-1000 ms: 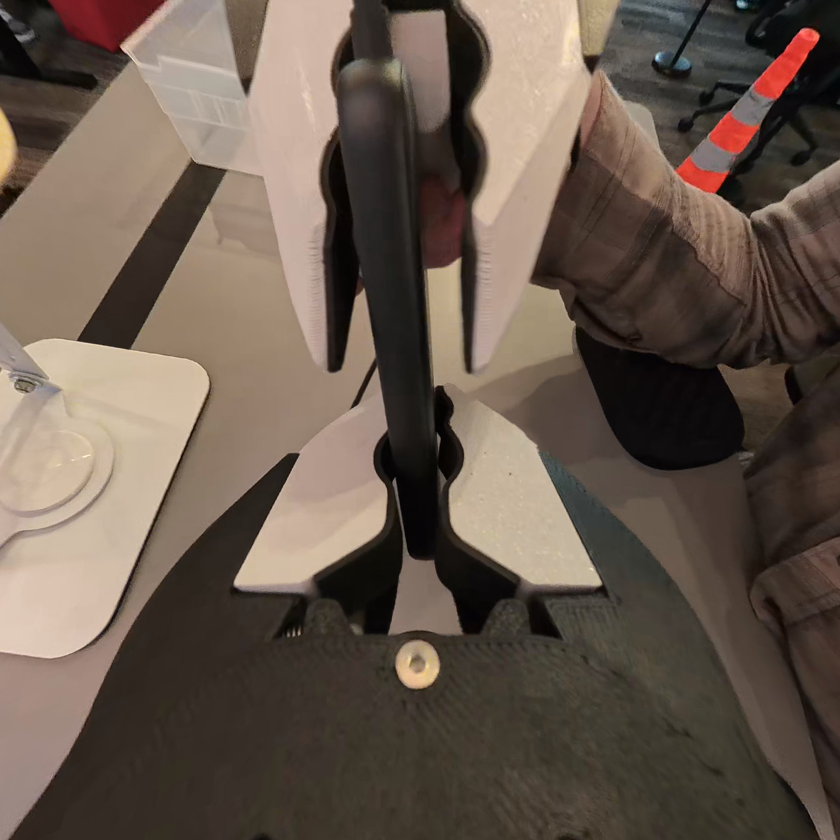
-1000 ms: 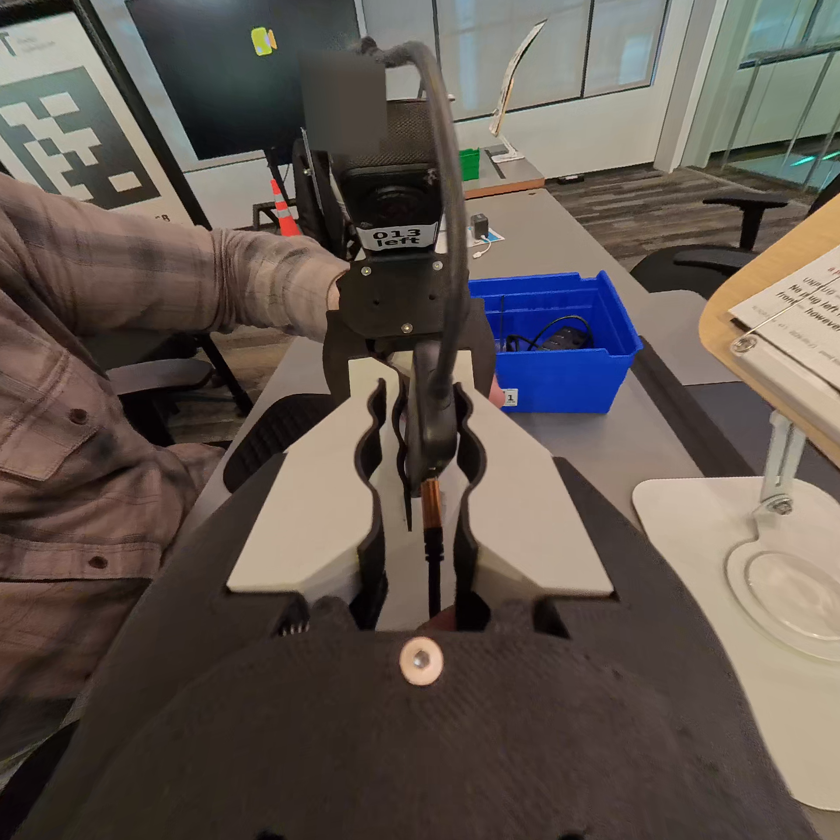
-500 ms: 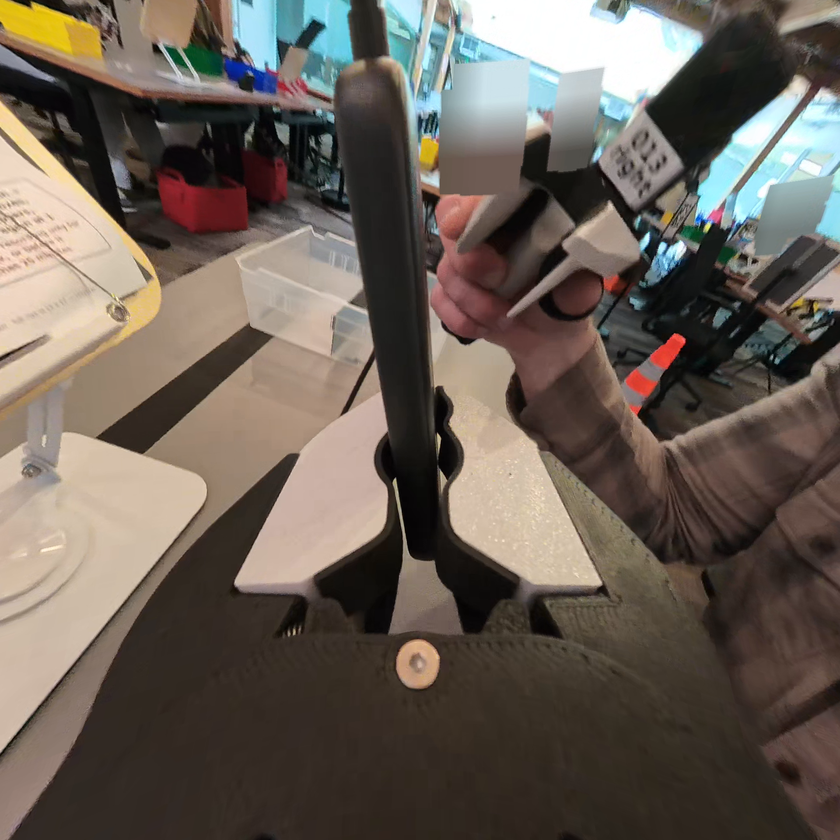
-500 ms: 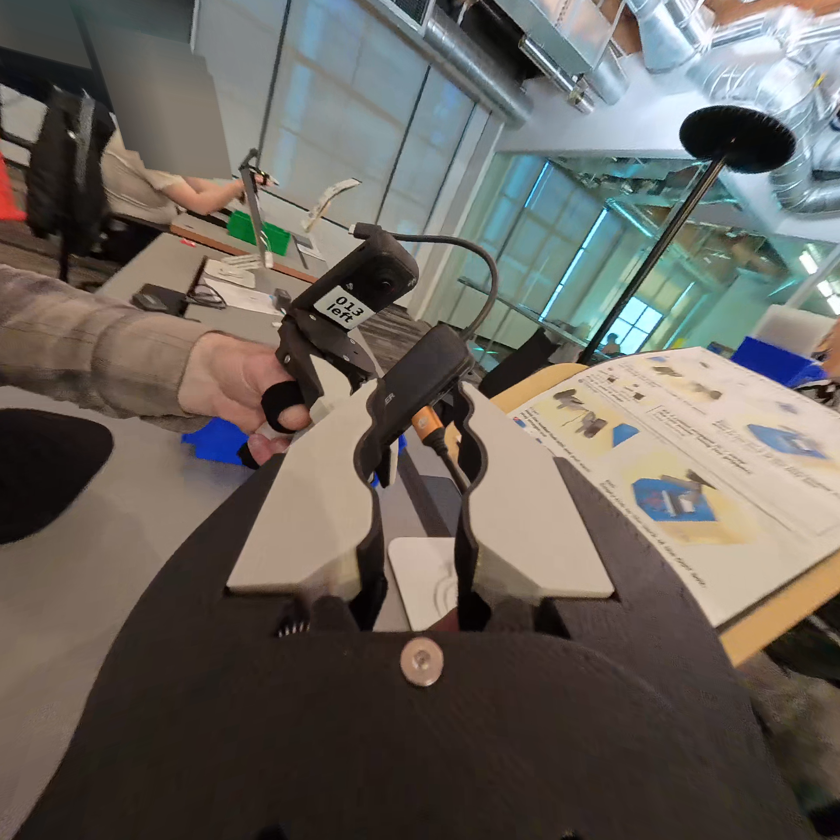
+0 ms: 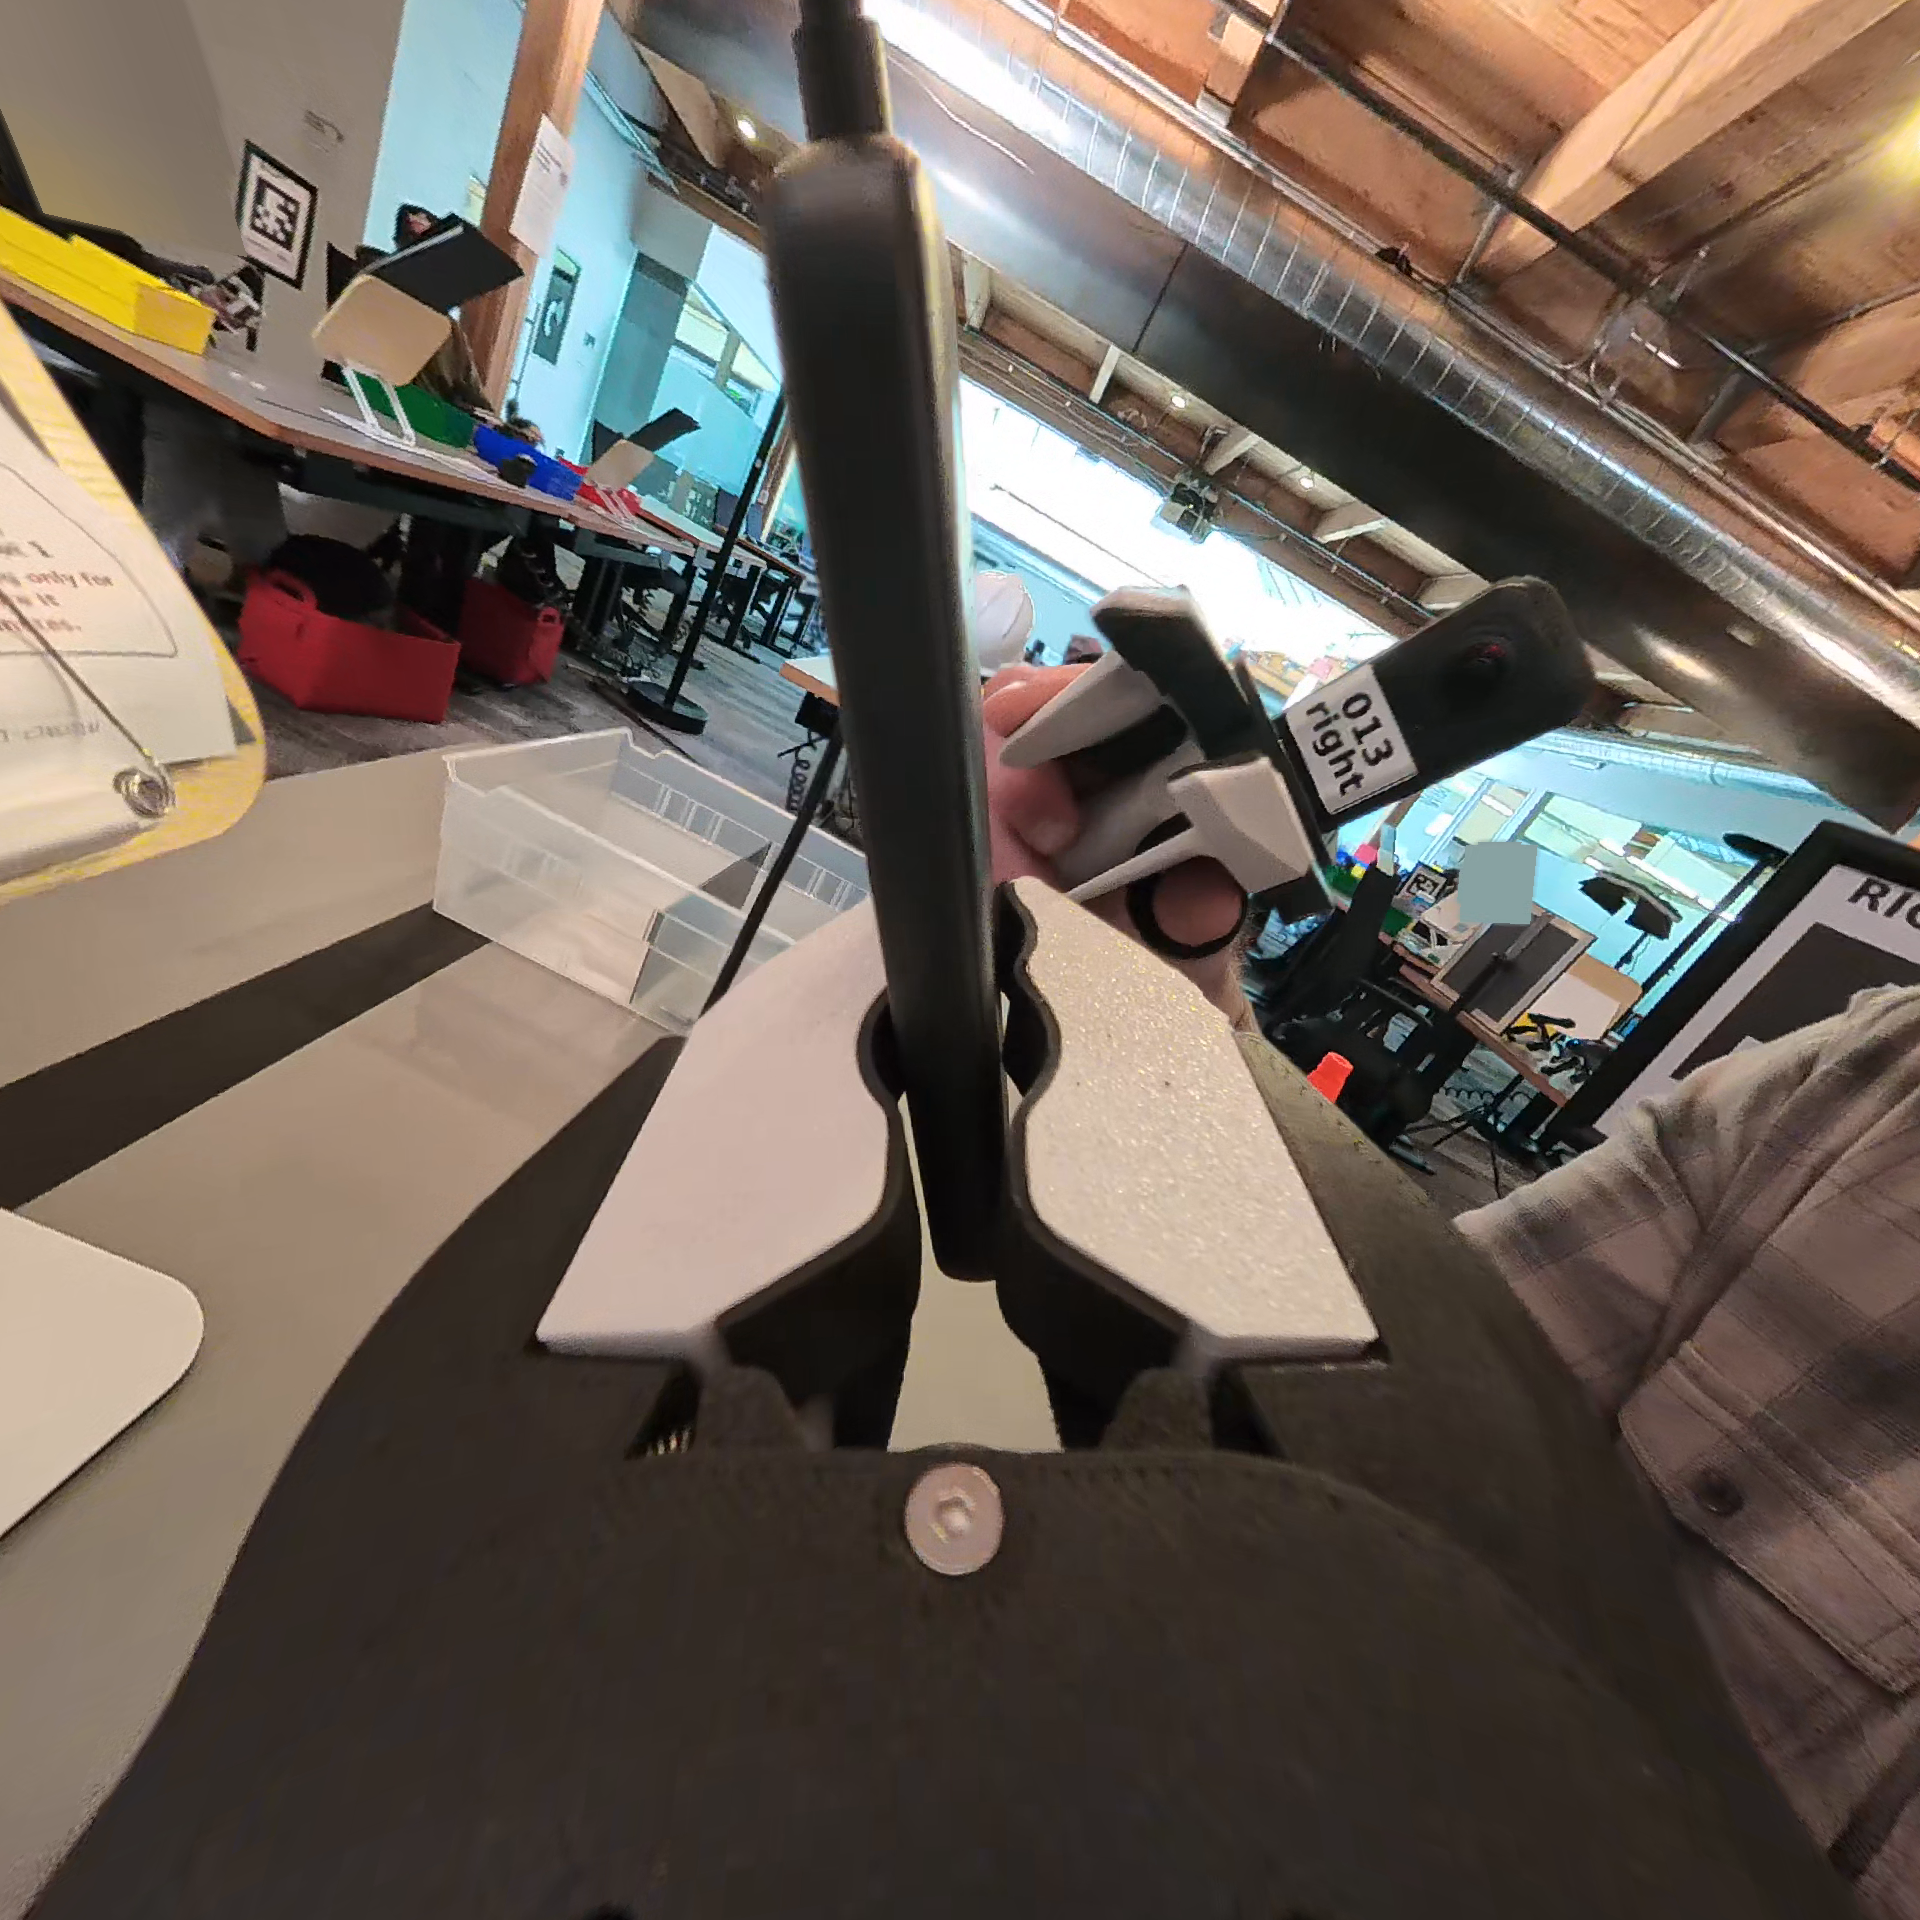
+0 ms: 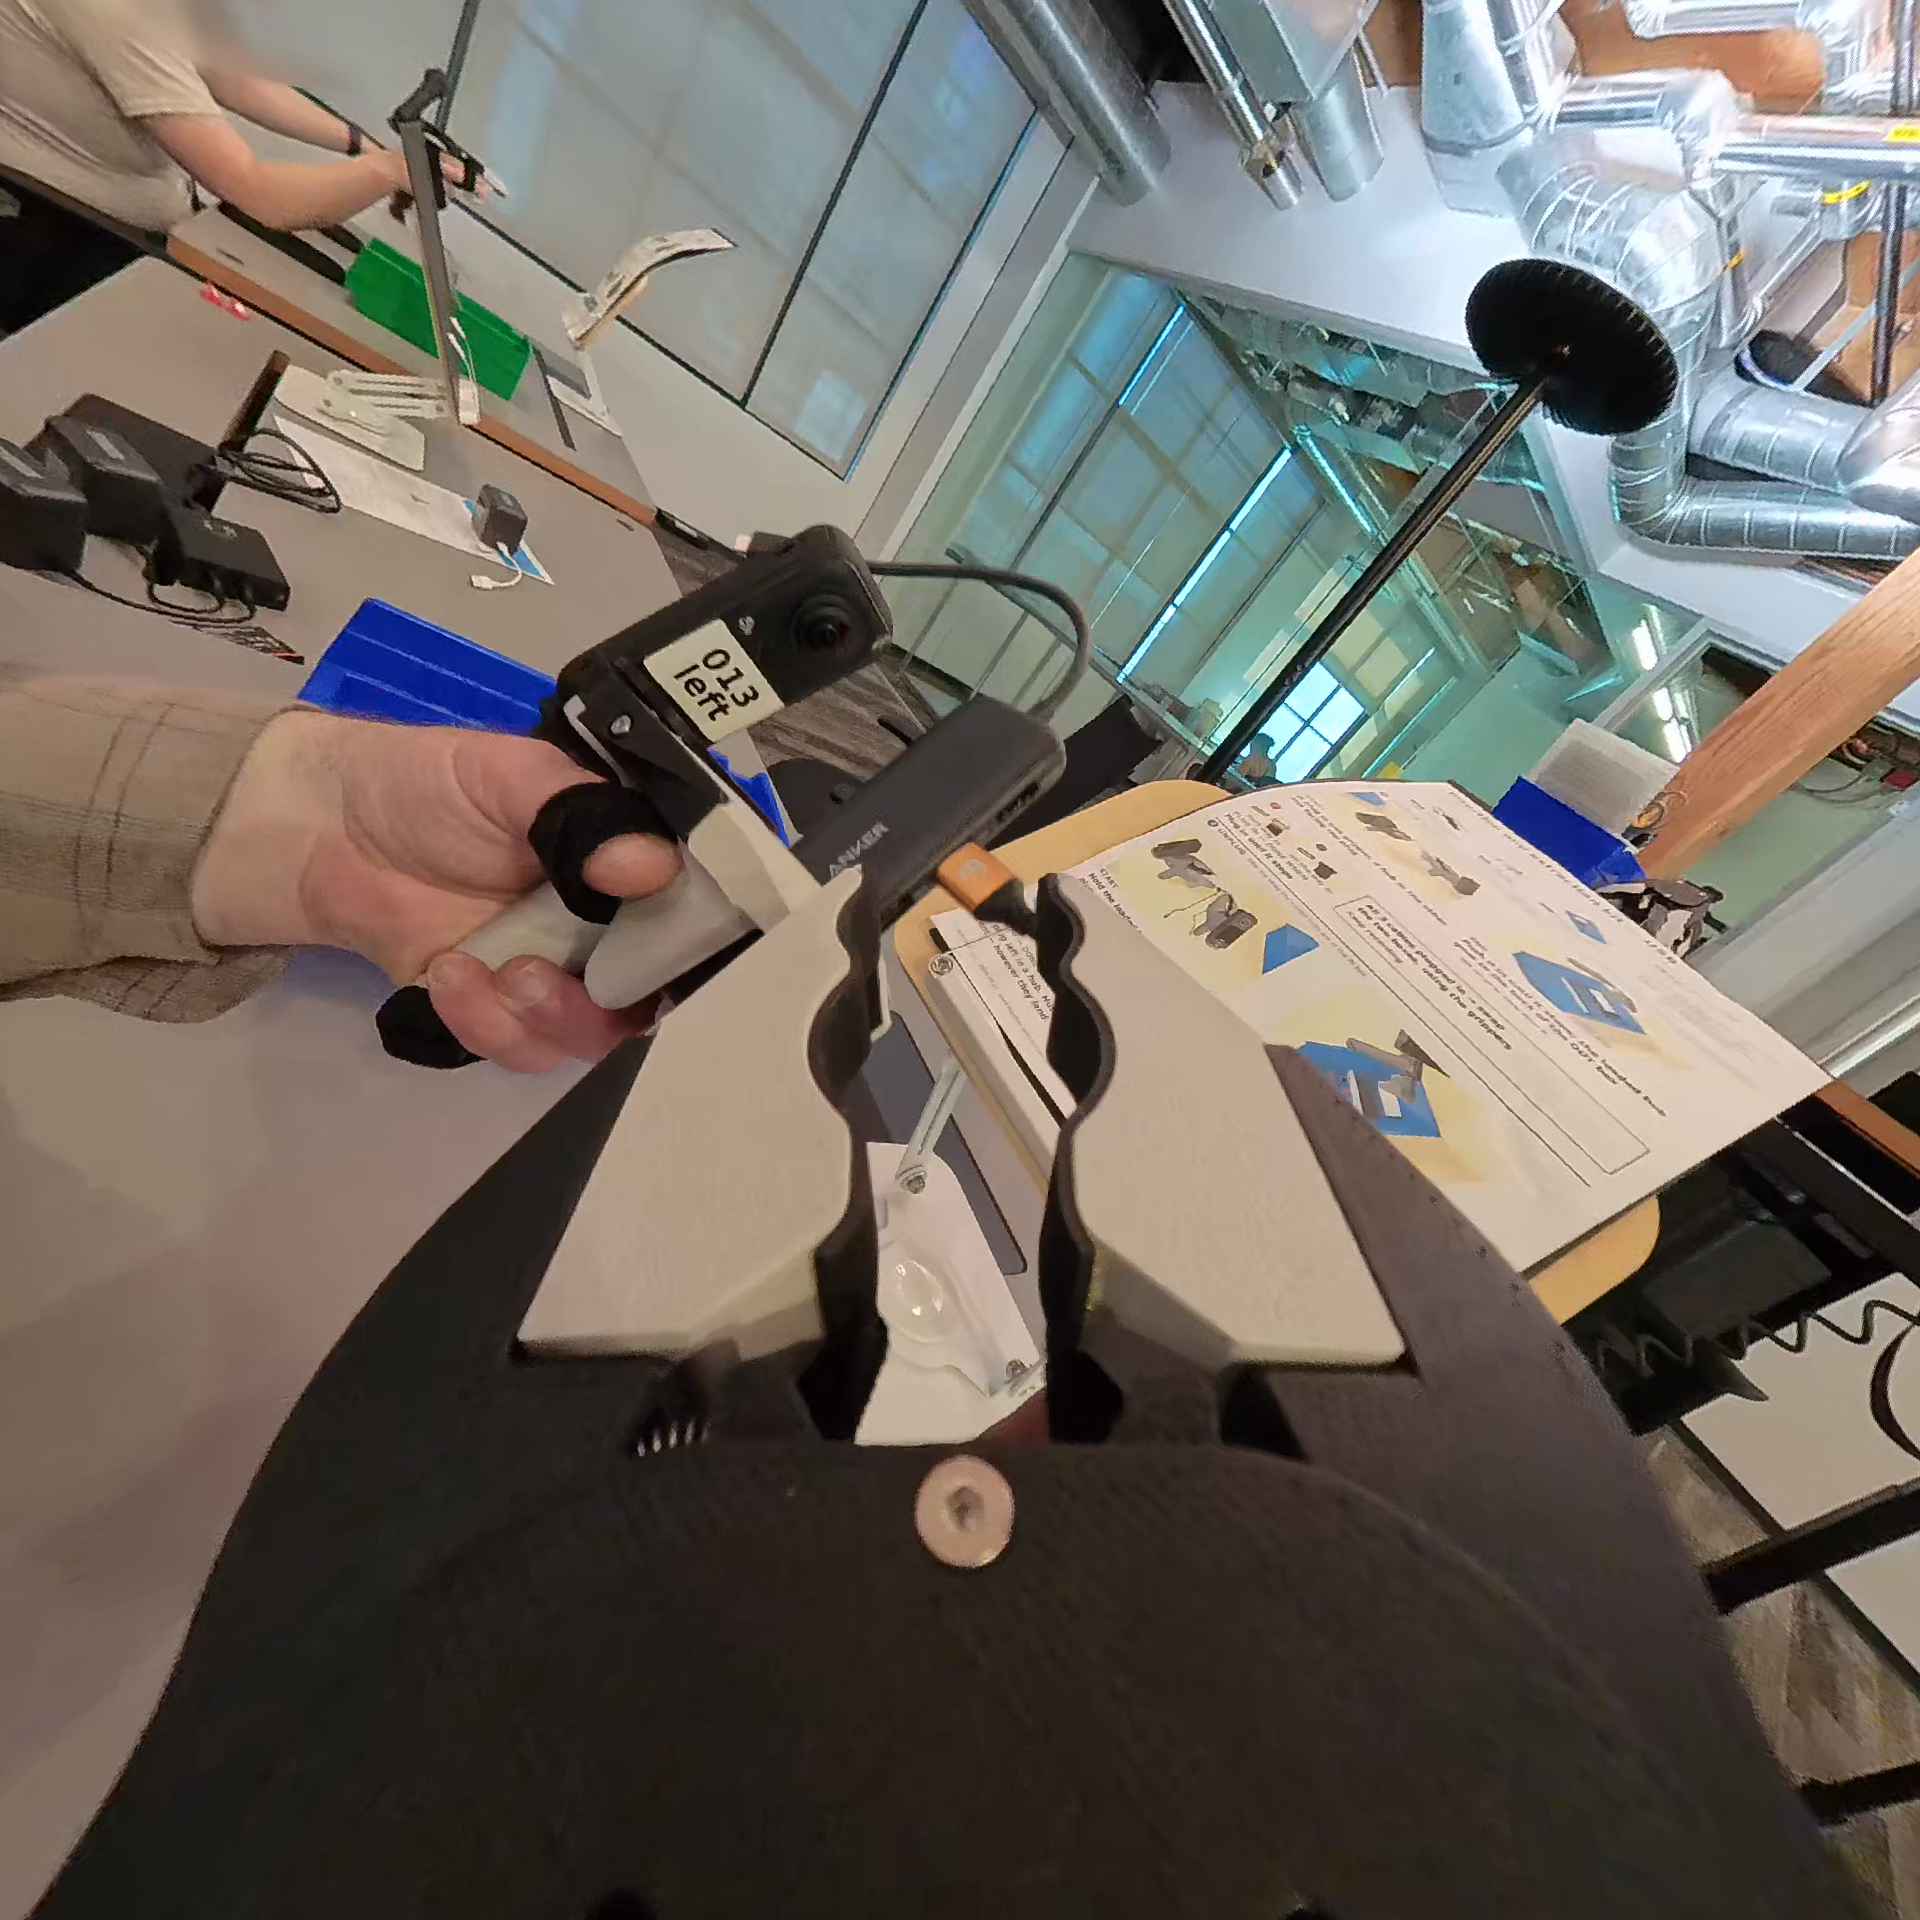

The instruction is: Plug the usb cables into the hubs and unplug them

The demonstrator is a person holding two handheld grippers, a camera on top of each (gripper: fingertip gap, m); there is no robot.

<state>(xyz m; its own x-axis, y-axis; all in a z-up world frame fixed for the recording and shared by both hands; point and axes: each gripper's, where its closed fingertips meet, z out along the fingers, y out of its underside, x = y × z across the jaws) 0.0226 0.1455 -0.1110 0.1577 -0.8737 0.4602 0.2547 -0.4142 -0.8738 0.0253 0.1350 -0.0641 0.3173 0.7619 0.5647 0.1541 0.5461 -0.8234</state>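
Note:
My left gripper is shut on a dark grey USB hub, which stands up out of its jaws. A thin black cable hangs down behind it. In the right wrist view the hub is held raised over the table, with an orange-tipped USB plug seated in its side. My right gripper is open and empty, its tips just short of the plug. The plug's black cable drops behind the right finger. The right gripper also shows beside the hub in the left wrist view.
A clear plastic bin stands on the grey table behind the hub. A blue bin sits behind the left hand. An instruction sheet on a tilted stand is close to the right of the hub, on a white base. My right fingertips sit around 5 cm from my left ones.
Both grippers have tilted upward and the hub has been raised. The right gripper has drawn back, so the hub and plug are beyond its tips instead of between its fingers. The left still holds the hub.

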